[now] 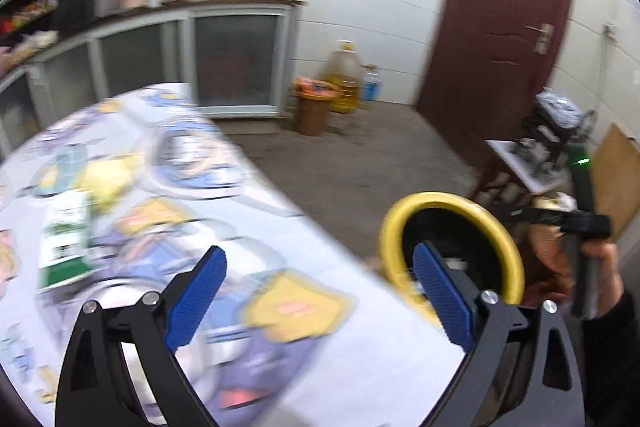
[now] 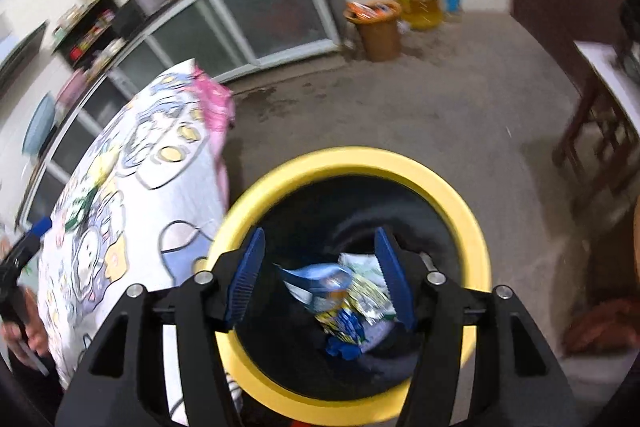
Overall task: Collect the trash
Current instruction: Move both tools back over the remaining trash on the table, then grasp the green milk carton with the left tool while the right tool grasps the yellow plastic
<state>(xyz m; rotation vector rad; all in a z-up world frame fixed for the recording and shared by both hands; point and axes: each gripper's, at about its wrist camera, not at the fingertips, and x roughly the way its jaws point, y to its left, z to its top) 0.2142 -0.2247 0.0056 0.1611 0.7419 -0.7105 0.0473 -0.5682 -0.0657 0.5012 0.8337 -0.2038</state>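
Note:
A yellow-rimmed bin (image 2: 472,211) with a black liner stands on the floor beside the table. Several crumpled wrappers (image 2: 340,299) lie inside it. My right gripper (image 2: 320,267) is open and empty, hovering right above the bin's mouth. My left gripper (image 1: 320,287) is open and empty over the table's near corner, with the bin (image 1: 508,247) just to its right. A green and white packet (image 1: 66,235) lies on the patterned tablecloth (image 1: 160,187), to the left of the left gripper. The right gripper's body (image 1: 576,223) shows beyond the bin in the left wrist view.
A brown bin (image 1: 314,107) full of rubbish, a large oil jug (image 1: 344,75) and a blue bottle stand by the far wall. A grey cabinet (image 1: 236,63) runs along the wall. A dark red door (image 1: 500,7) and a wooden stool (image 1: 520,163) are at the right.

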